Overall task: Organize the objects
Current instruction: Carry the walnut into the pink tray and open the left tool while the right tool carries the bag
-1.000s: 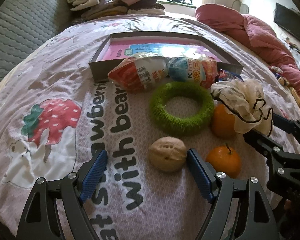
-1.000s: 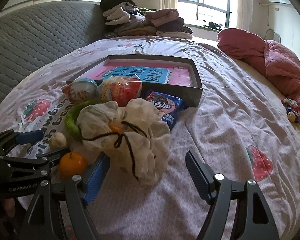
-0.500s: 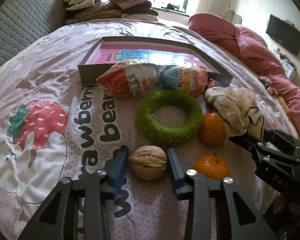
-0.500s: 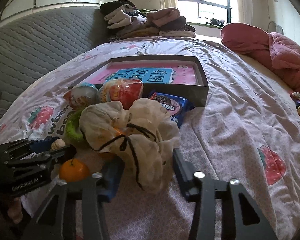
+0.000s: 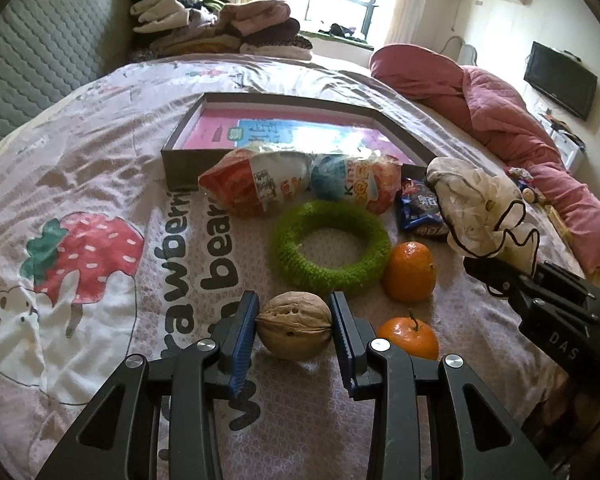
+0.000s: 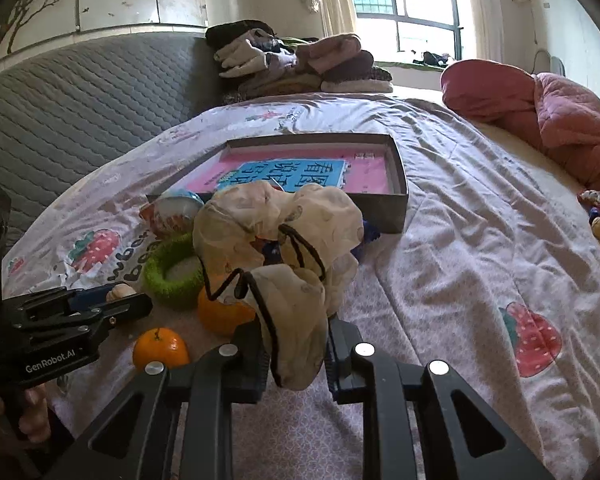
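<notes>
Left gripper (image 5: 294,330) clamped on tan wrinkled walnut (image 5: 294,331); right gripper (image 6: 296,354), jaws just closing, pinching cream fabric scrunchie (image 6: 284,248). Lift straight, clear near orange tangerine (image 5: 408,336), carry toward far grey shallow box (image 5: 284,104).

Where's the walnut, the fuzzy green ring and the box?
walnut (image 5: 294,331), left wrist view, middle of its shell.
green ring (image 5: 366,264), left wrist view, its right side.
box (image 6: 398,184), right wrist view, its right wall.
</notes>
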Action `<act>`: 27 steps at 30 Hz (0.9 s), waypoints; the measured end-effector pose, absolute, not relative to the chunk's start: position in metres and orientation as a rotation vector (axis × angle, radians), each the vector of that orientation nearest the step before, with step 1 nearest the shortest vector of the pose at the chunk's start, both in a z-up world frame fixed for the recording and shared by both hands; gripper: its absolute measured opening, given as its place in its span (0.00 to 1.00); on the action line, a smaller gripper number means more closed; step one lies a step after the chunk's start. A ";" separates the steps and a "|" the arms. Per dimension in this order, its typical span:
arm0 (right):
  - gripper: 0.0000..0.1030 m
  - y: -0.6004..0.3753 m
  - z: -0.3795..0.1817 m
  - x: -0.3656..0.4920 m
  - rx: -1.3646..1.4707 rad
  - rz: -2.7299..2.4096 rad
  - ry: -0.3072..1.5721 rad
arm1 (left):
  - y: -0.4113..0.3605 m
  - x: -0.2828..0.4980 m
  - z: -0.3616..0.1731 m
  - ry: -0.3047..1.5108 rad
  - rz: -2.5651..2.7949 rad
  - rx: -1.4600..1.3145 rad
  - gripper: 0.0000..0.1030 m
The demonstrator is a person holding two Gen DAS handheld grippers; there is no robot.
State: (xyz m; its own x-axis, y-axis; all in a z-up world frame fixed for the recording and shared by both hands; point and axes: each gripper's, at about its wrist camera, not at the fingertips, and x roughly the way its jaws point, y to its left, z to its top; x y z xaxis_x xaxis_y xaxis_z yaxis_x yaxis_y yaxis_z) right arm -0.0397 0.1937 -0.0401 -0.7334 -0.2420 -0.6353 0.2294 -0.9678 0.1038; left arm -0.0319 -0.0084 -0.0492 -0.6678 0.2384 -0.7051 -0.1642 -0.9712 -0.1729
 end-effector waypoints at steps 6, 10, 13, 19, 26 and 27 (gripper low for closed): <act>0.22 0.194 -0.032 -0.037 0.969 -2.720 -0.032 | -0.009 -0.025 -0.039 -0.125 2.703 -1.114 0.36; 0.22 0.194 -0.029 -0.036 0.957 -2.724 -0.028 | -0.008 -0.022 -0.034 -0.115 2.716 -1.097 0.36; 0.22 0.193 -0.024 -0.036 0.941 -2.730 -0.025 | -0.007 -0.021 -0.029 -0.101 2.728 -1.081 0.36; 0.22 0.191 -0.016 -0.043 0.912 -2.731 -0.025 | -0.002 -0.028 -0.018 -0.085 2.746 -1.043 0.36; 0.22 0.186 -0.008 -0.059 0.877 -2.736 -0.022 | 0.001 -0.047 -0.007 -0.078 2.775 -0.996 0.36; 0.22 0.186 -0.008 -0.062 0.875 -2.734 -0.024 | 0.001 -0.051 -0.006 -0.077 2.782 -0.989 0.36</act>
State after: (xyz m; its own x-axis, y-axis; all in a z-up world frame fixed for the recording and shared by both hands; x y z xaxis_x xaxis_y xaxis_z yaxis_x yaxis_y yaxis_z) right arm -0.0618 0.1858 -0.0078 -0.7811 -0.2600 -0.5677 0.2500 -0.9634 0.0973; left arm -0.0506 0.0010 -0.0059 -0.7600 0.1936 -0.6205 -0.1590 -0.9810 -0.1113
